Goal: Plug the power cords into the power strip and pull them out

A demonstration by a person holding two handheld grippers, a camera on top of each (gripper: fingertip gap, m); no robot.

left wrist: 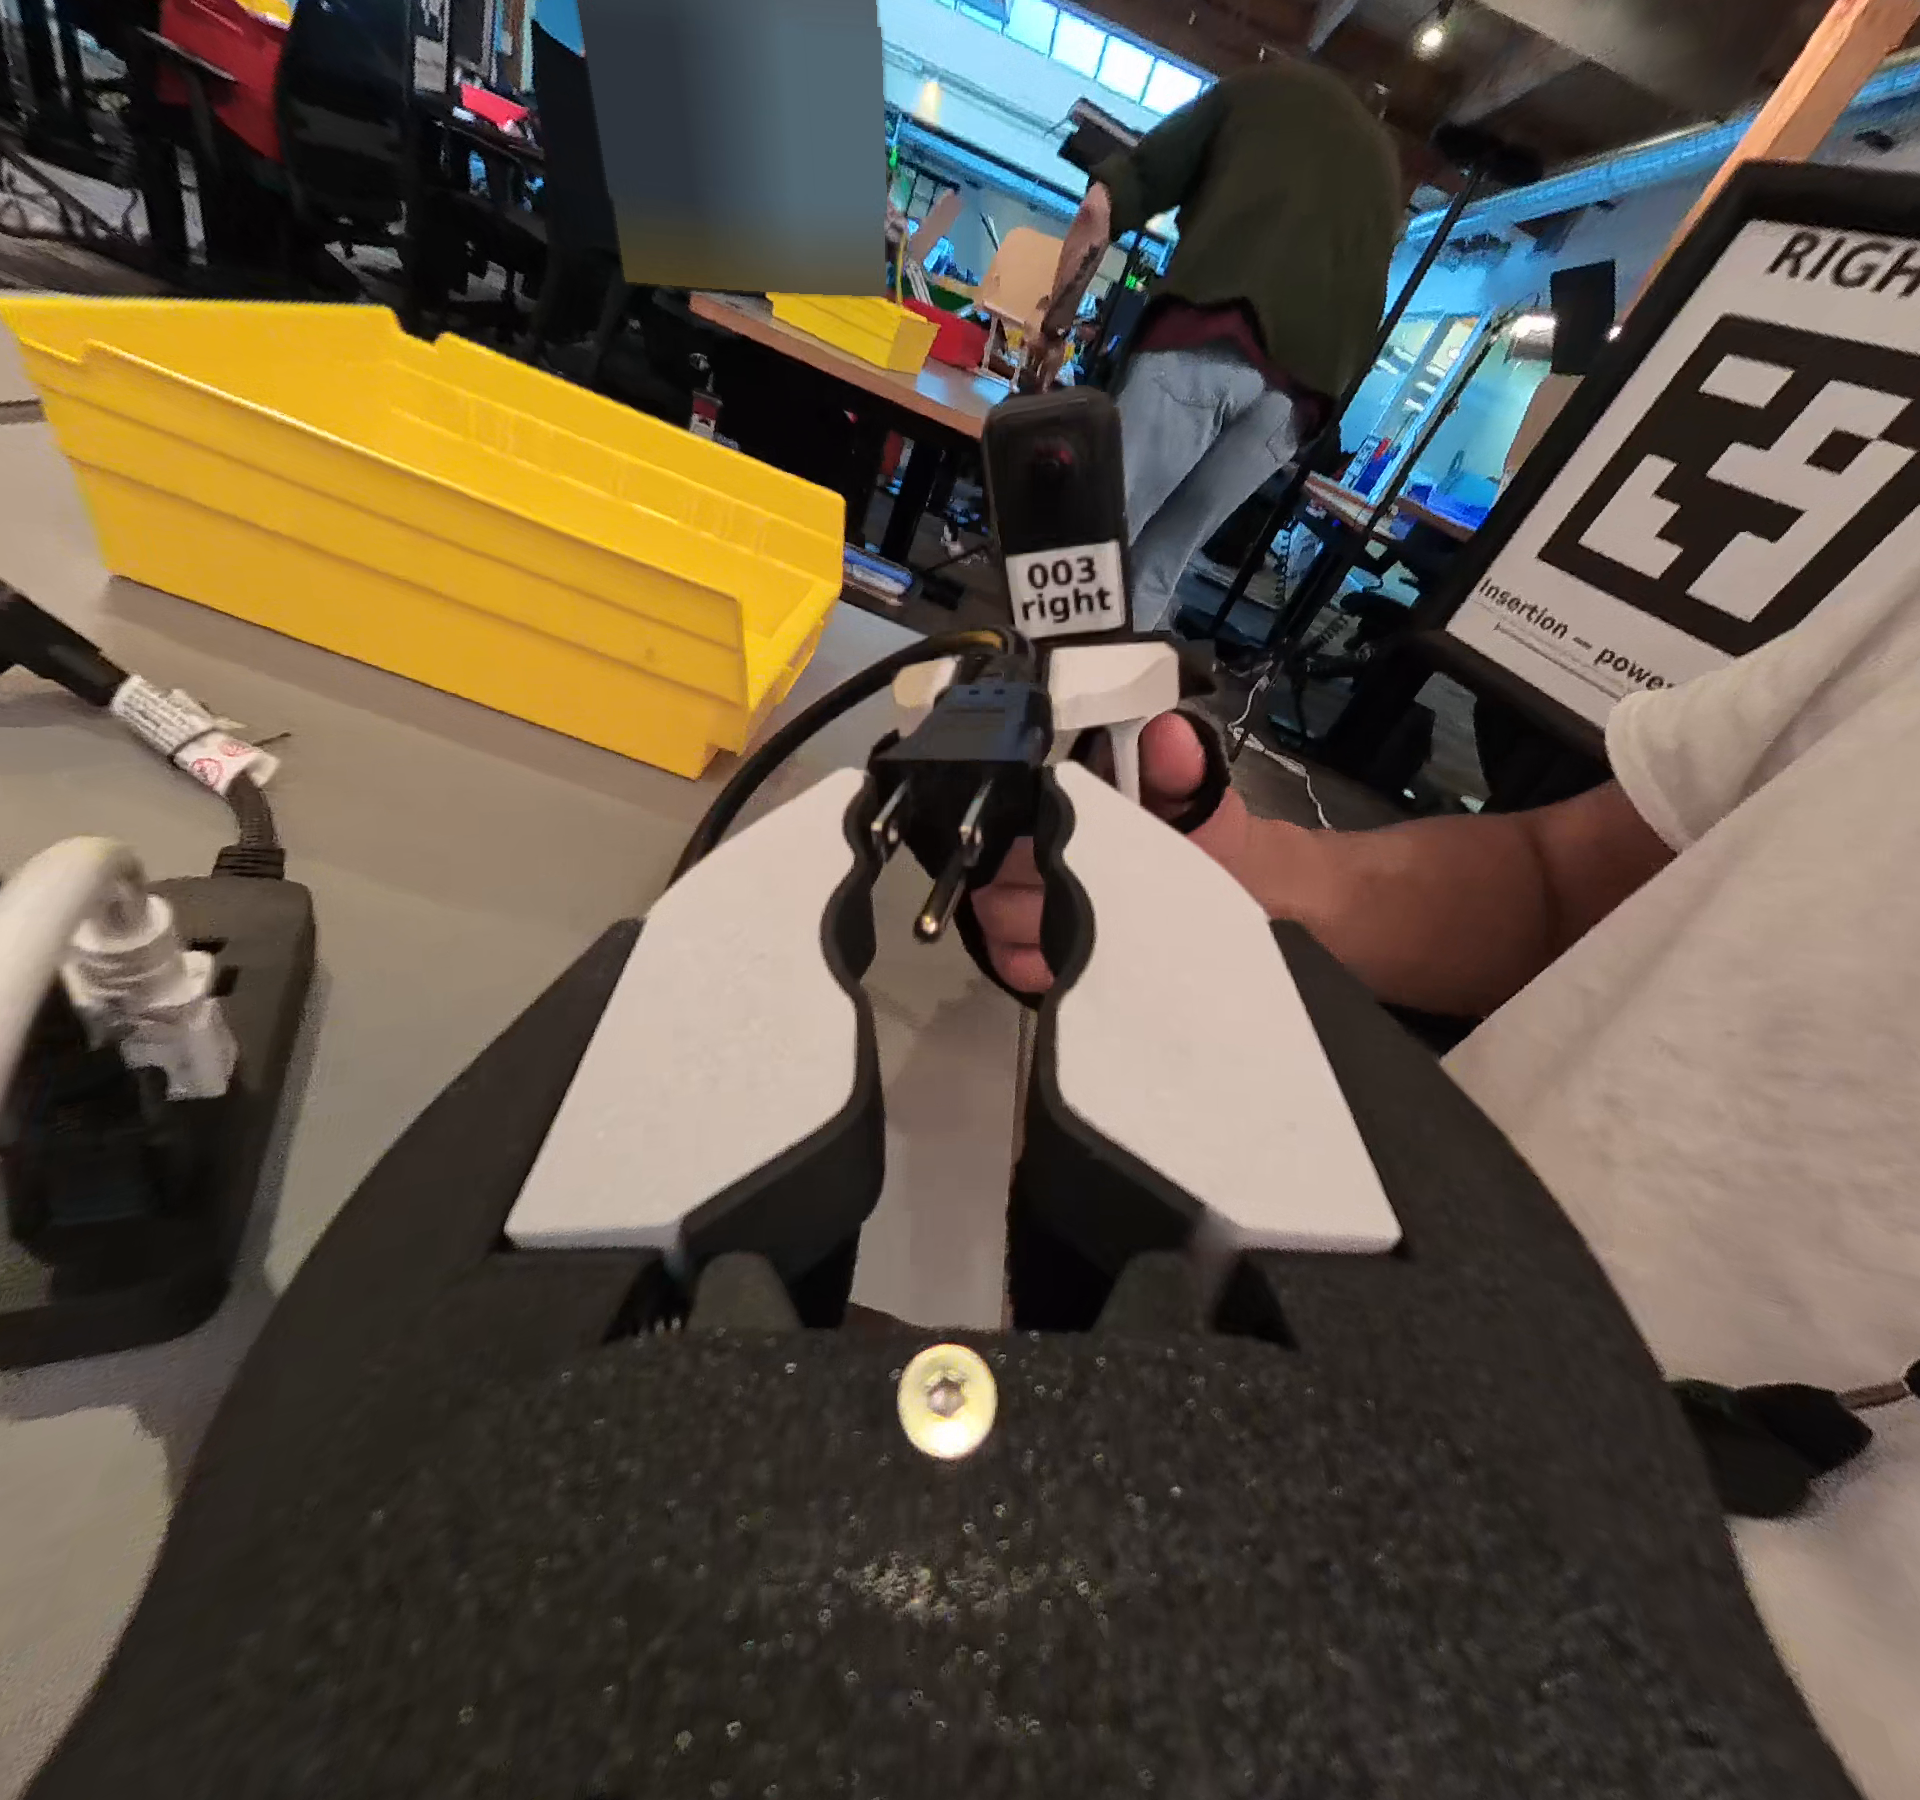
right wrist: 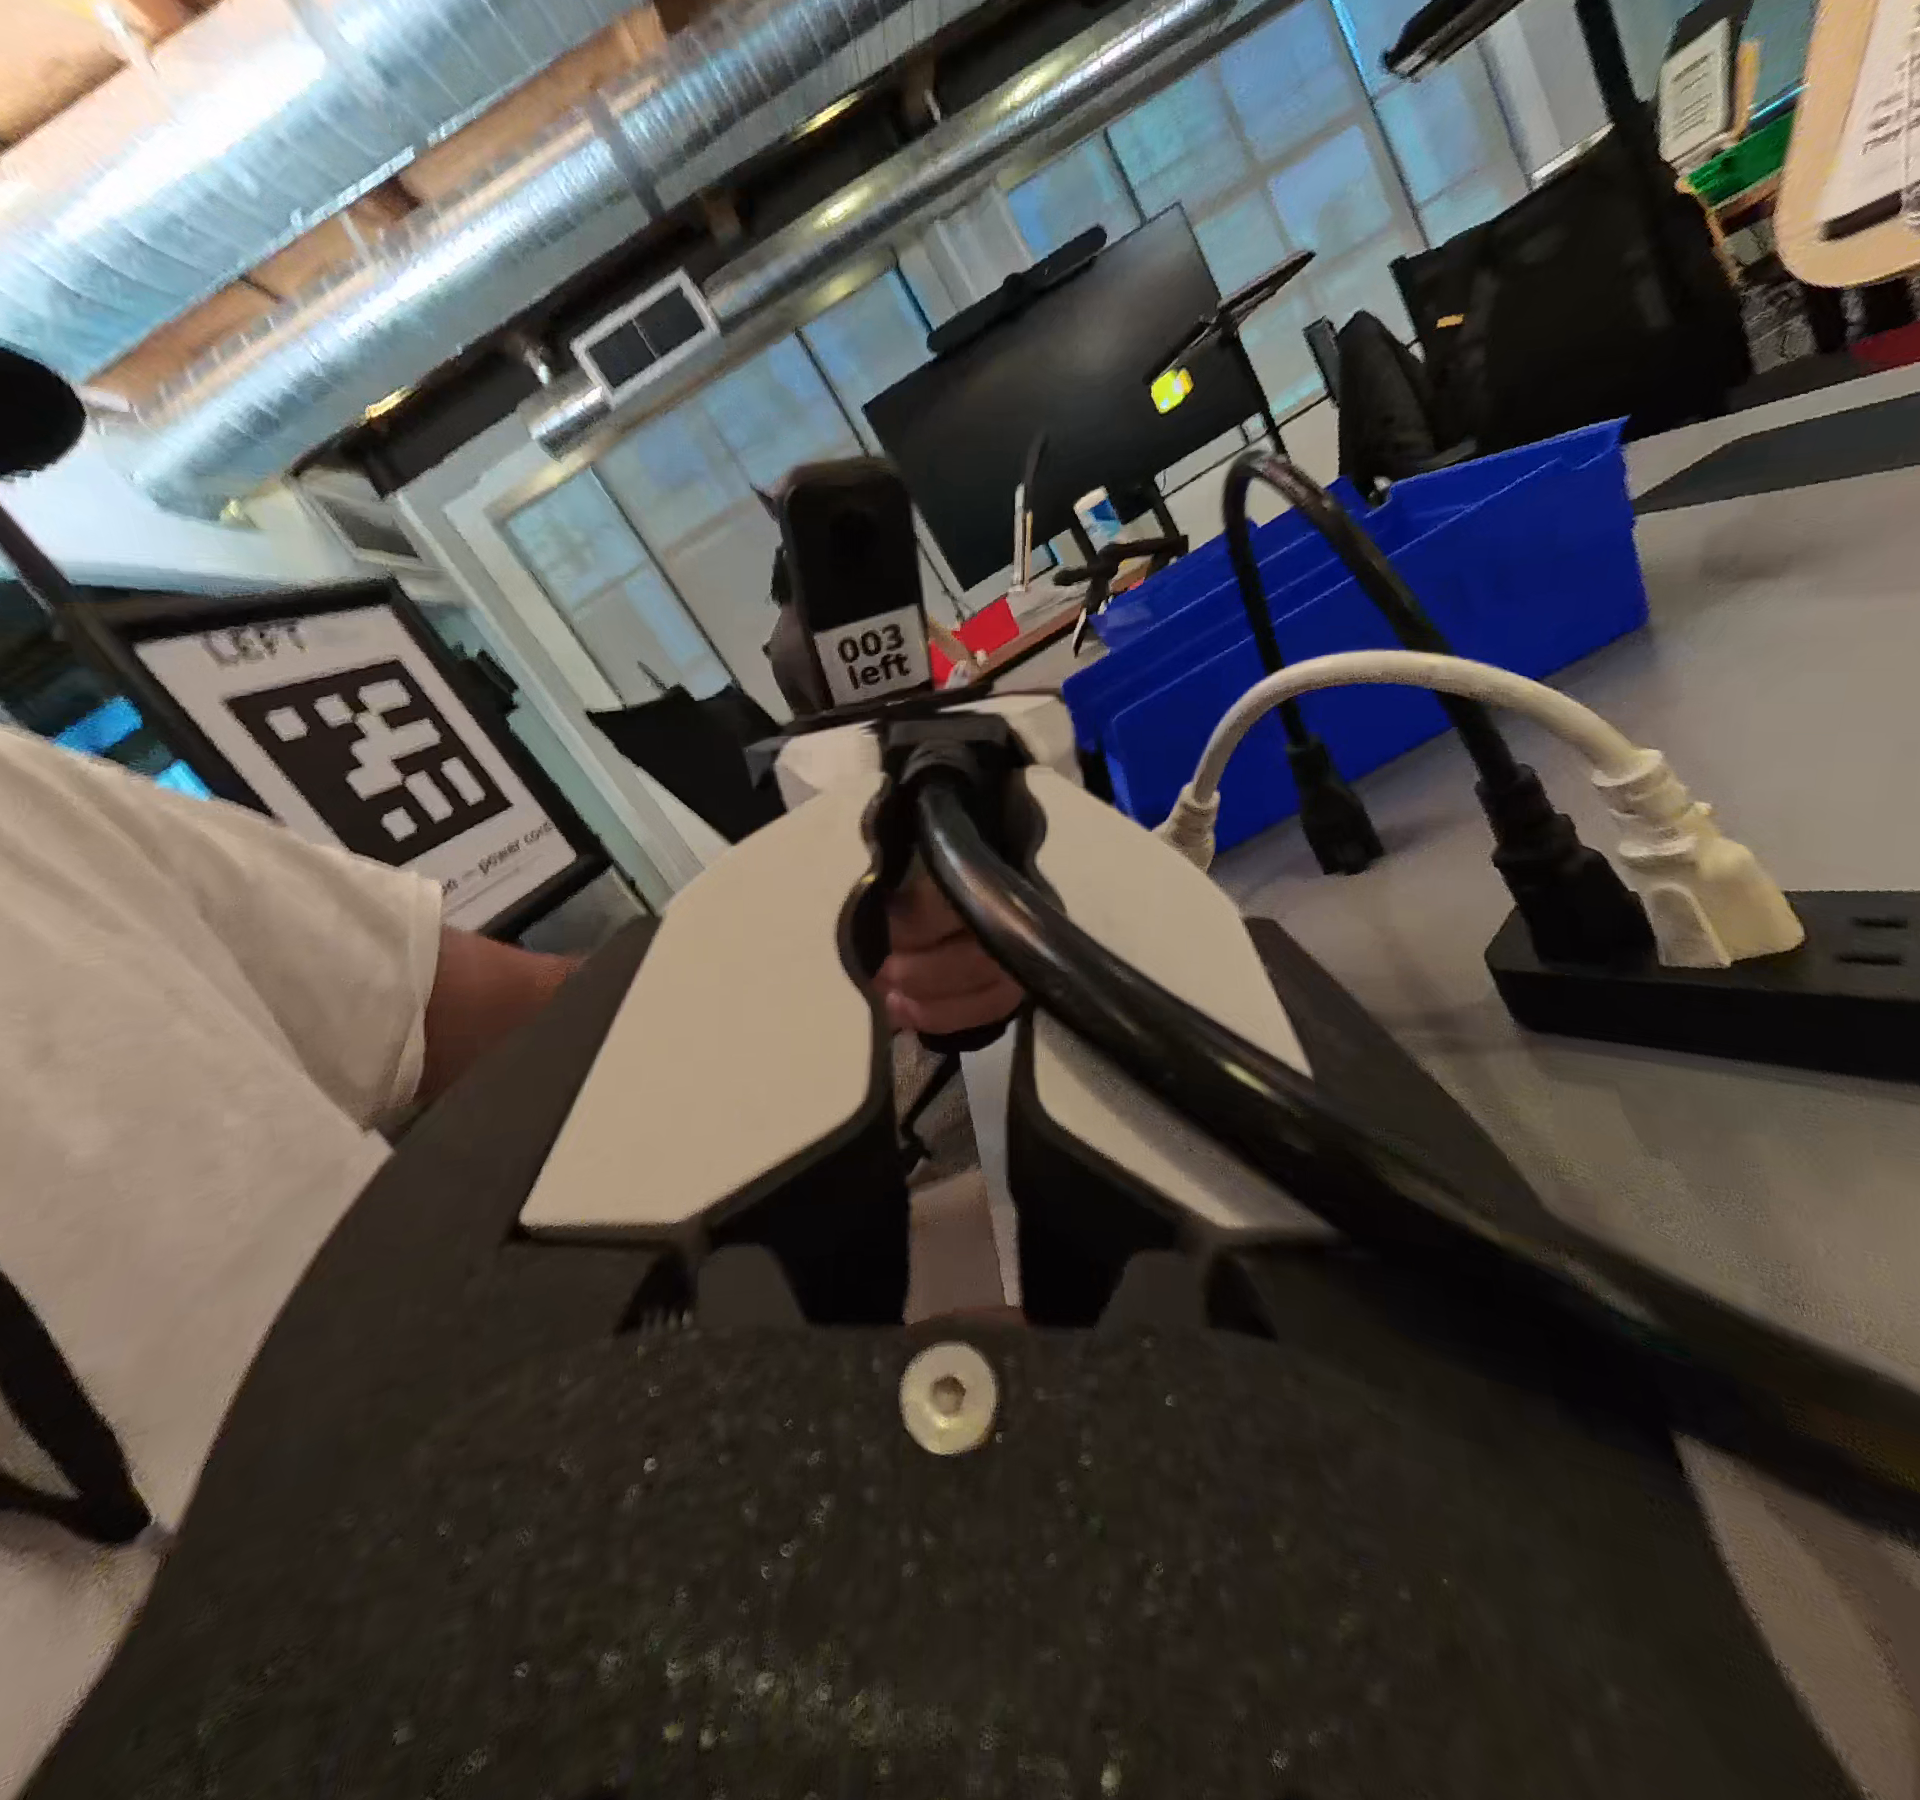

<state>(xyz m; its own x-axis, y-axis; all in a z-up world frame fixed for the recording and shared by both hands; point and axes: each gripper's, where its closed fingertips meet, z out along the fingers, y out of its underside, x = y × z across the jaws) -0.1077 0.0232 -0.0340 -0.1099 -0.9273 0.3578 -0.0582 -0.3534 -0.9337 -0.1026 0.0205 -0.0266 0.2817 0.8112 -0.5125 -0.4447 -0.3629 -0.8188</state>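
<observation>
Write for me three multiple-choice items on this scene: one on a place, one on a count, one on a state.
1. Where is the white plug? A in the power strip; B in a drawer; C on the floor.
2. How many plugs sit in the strip in the right wrist view? A none; B two; C four.
3. The black plug at the right gripper is: A plugged in; B unplugged, in the air; C lying on the table.

Key: A, it stands in the strip; B, one white and one black strip plug; B, its prongs are bare.
</observation>
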